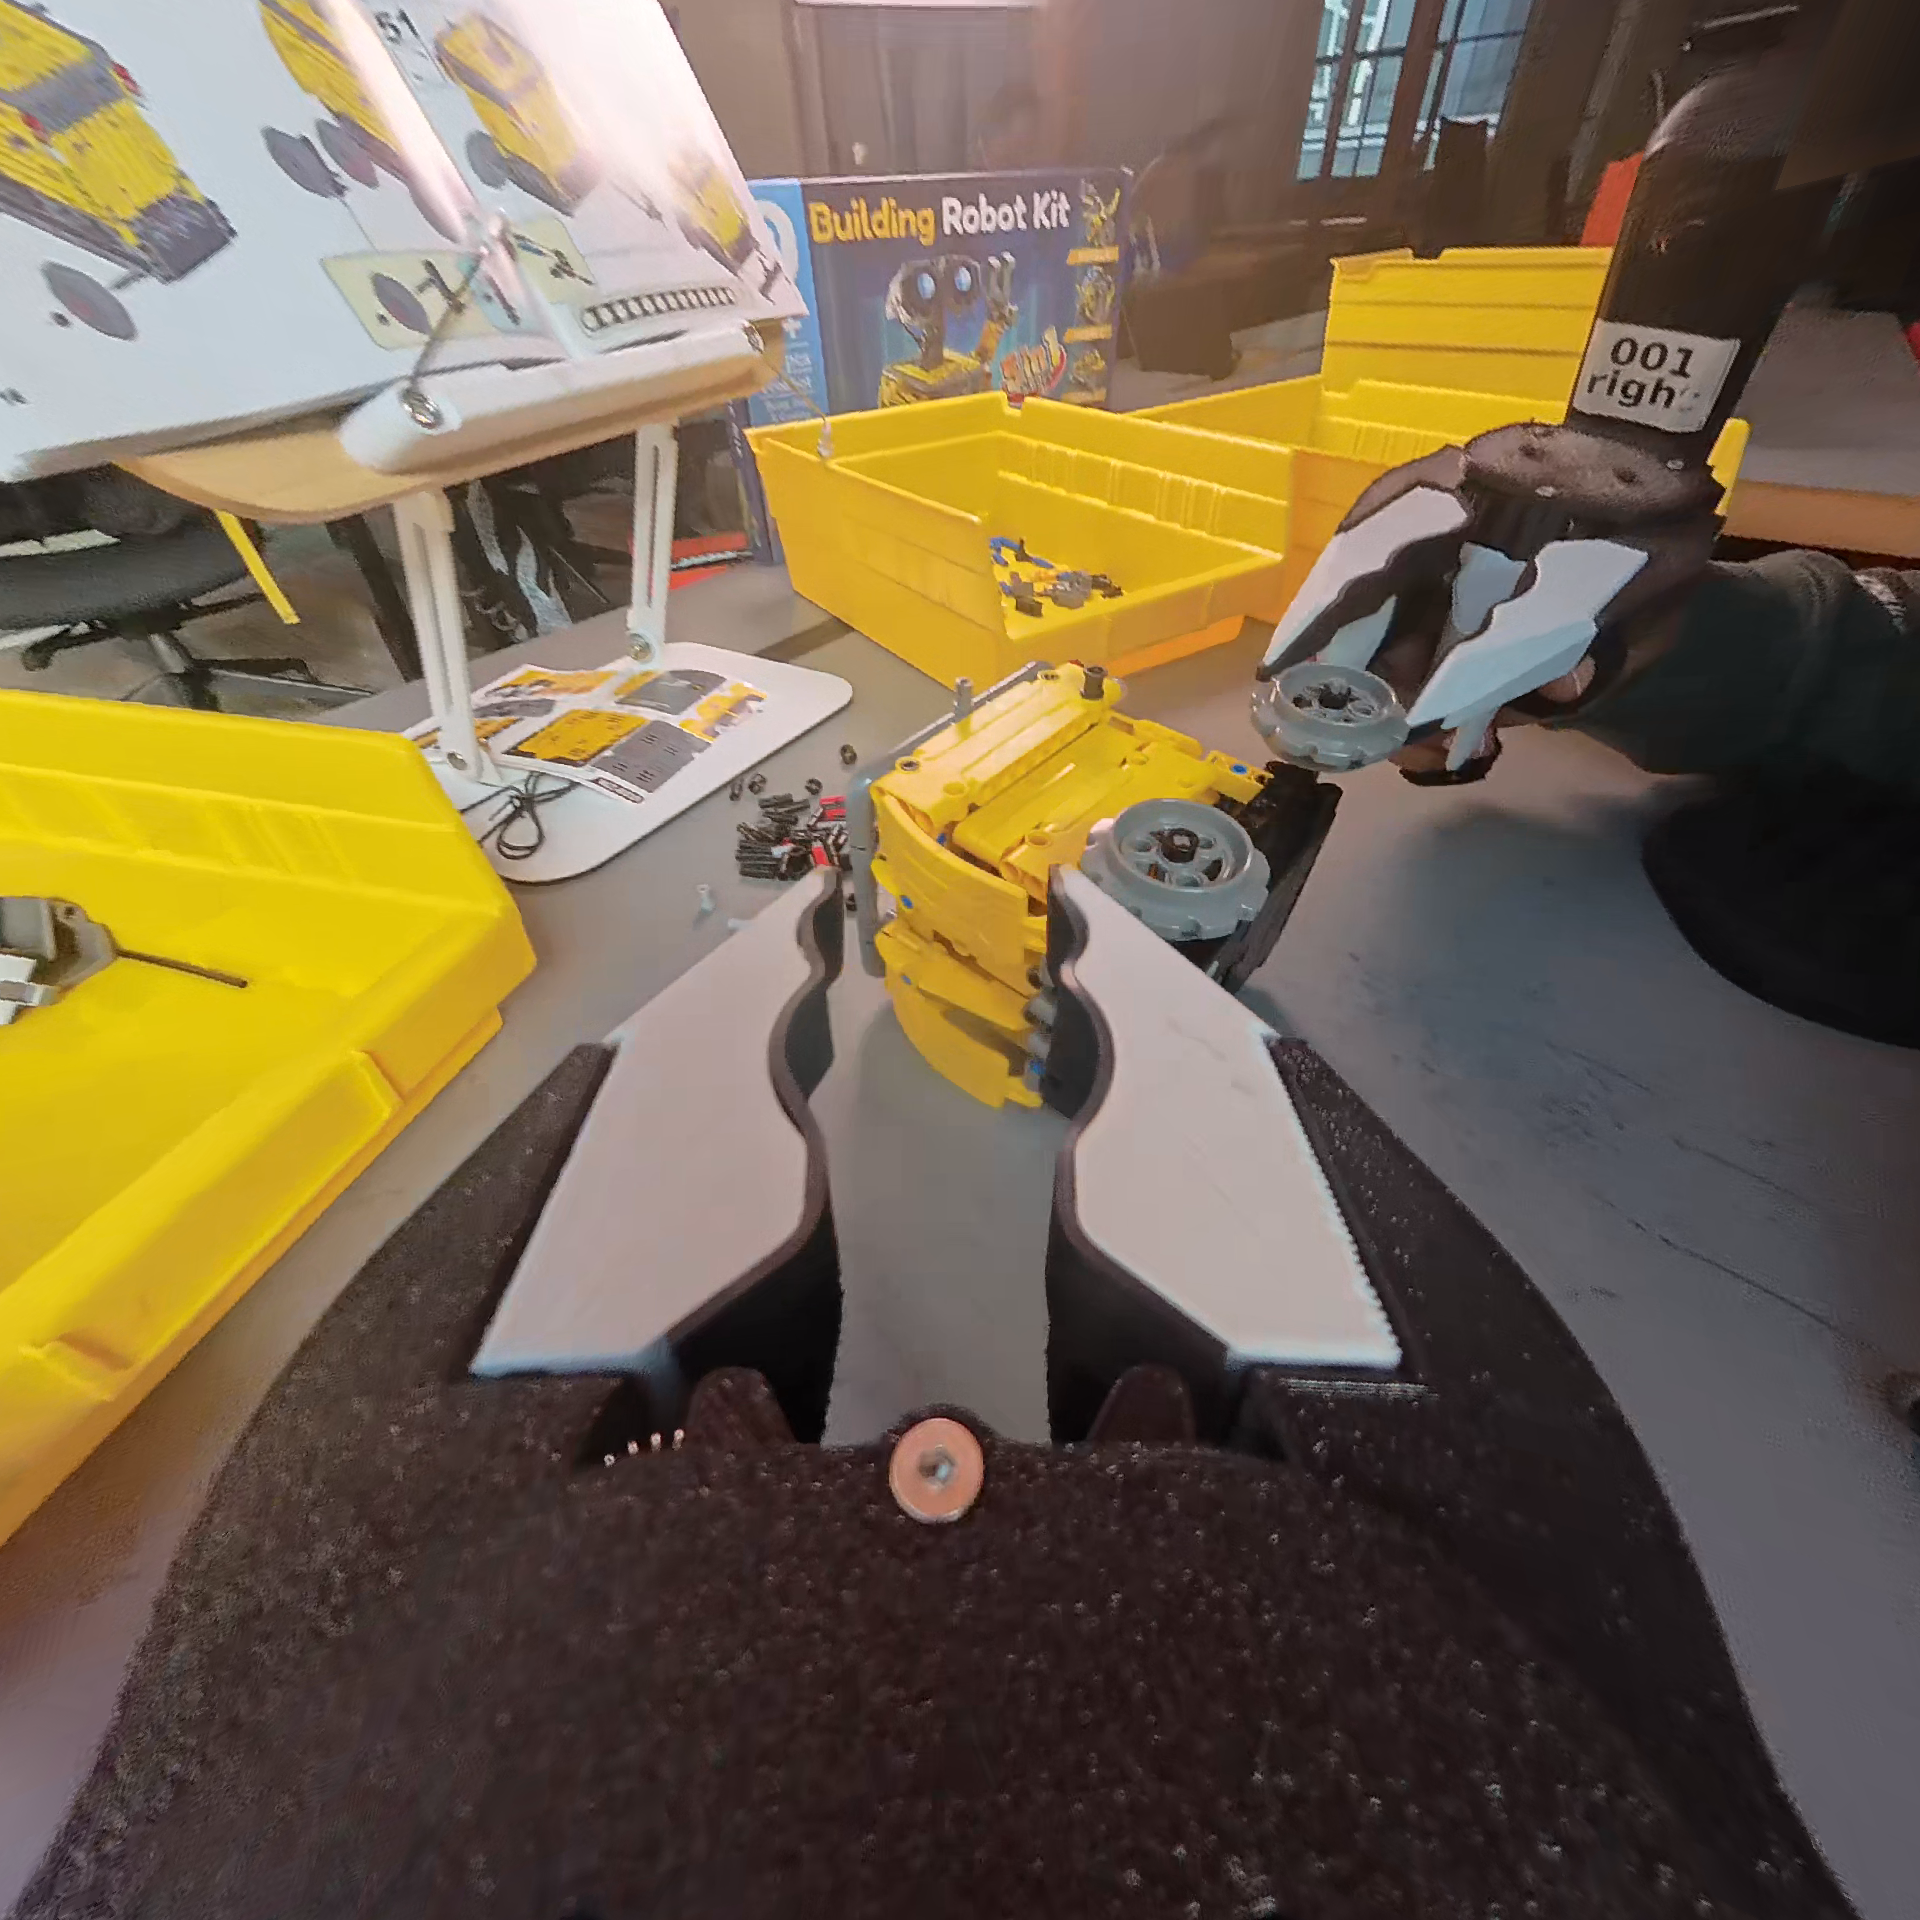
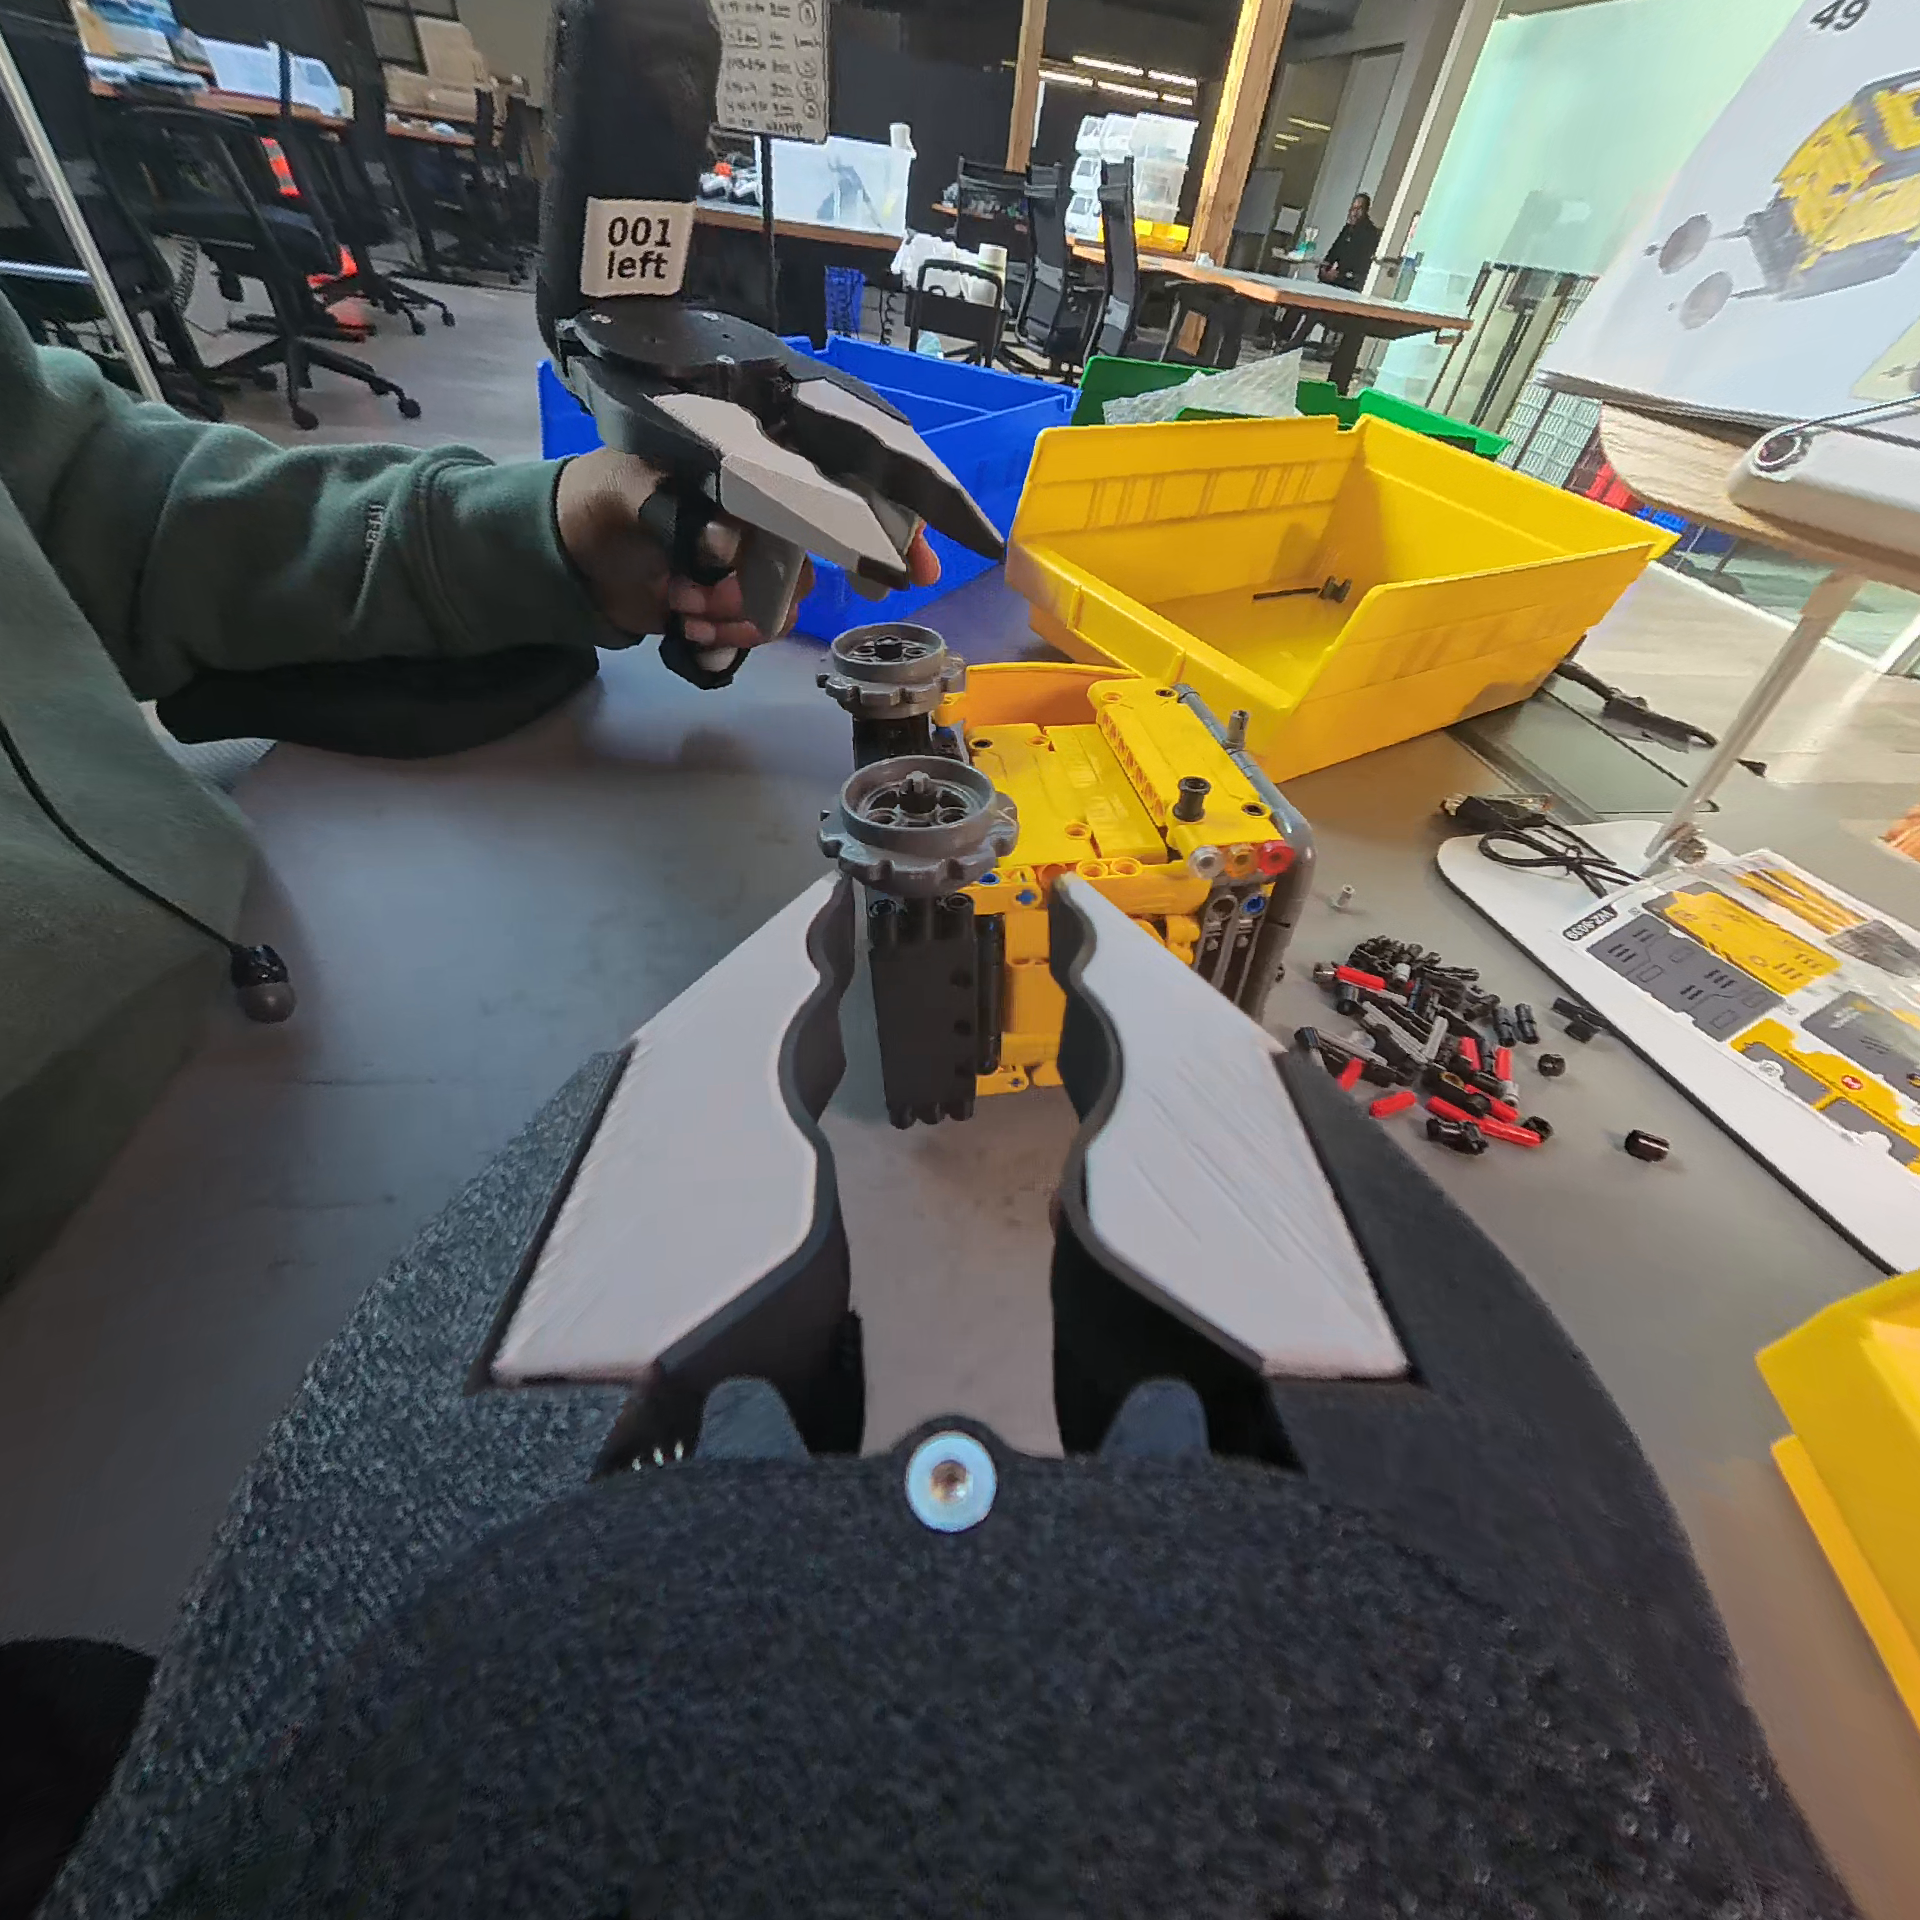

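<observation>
My left gripper [image 1: 945, 904] stood parted and empty before the yellow model [image 1: 987, 831]; my right gripper [image 2: 945, 904], likewise parted and empty, flanked its near wheel [image 2: 914, 821].

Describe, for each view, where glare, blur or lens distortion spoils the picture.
Left wrist view: the instruction booklet on its stand is blurred, with glare washing out its top edge; fisheye bends the yellow bin. Right wrist view: mostly sharp; the bright window looks overexposed, and the edges curve.
</observation>
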Demonstrator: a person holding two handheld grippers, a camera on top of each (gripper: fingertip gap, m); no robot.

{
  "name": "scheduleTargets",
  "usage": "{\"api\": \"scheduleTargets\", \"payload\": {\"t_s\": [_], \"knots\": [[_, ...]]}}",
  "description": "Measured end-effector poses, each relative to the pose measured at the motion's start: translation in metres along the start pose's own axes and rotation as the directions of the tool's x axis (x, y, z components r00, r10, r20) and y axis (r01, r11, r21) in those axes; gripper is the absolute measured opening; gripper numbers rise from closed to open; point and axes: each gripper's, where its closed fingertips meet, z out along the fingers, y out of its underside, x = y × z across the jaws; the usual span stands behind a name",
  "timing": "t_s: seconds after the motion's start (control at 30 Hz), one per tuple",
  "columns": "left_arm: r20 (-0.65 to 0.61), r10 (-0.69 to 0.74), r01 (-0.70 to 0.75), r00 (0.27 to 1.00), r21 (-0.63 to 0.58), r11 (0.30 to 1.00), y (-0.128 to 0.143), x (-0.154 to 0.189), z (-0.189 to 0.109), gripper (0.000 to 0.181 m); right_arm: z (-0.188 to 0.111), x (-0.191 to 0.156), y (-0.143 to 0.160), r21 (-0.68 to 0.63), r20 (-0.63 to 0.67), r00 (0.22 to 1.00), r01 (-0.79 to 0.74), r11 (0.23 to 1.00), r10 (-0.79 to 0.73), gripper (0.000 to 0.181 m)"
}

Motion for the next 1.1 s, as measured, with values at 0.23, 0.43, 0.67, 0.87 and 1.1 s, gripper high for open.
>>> {"api": "scheduleTargets", "payload": {"t_s": [0.23, 0.43, 0.67, 0.87, 1.1], "knots": [[0.084, 0.037, -0.041, 0.996, 0.047, 0.998, -0.008, -0.011, -0.004, 0.035, -0.007, -0.005, -0.023, 0.130, 0.057, 0.997, -0.068, 0.989, 0.061, 0.048], [0.174, 0.045, -0.061, 0.984, 0.085, 0.995, -0.016, -0.022, -0.009, 0.044, -0.018, 0.017, -0.033, 0.189, -0.056, 0.995, -0.072, 0.979, 0.084, 0.049], [0.202, -0.064, 0.029, 0.977, 0.169, 0.985, -0.033, -0.034, -0.023, 0.063, -0.022, 0.042, -0.031, 0.187, -0.233, 0.970, -0.027, 0.982, 0.071, 0.057], [0.245, -0.097, 0.047, 0.965, 0.201, 0.978, -0.036, -0.045, -0.034, 0.013, -0.019, 0.053, -0.021, 0.165, -0.298, 0.950, -0.042, 0.985, 0.090, 0.083], [0.297, -0.099, 0.041, 0.950, 0.196, 0.980, -0.026, -0.058, -0.035, 0.000, -0.030, 0.063, -0.021, 0.188, -0.373, 0.926, 0.009, 0.982, 0.063, 0.020]]}}
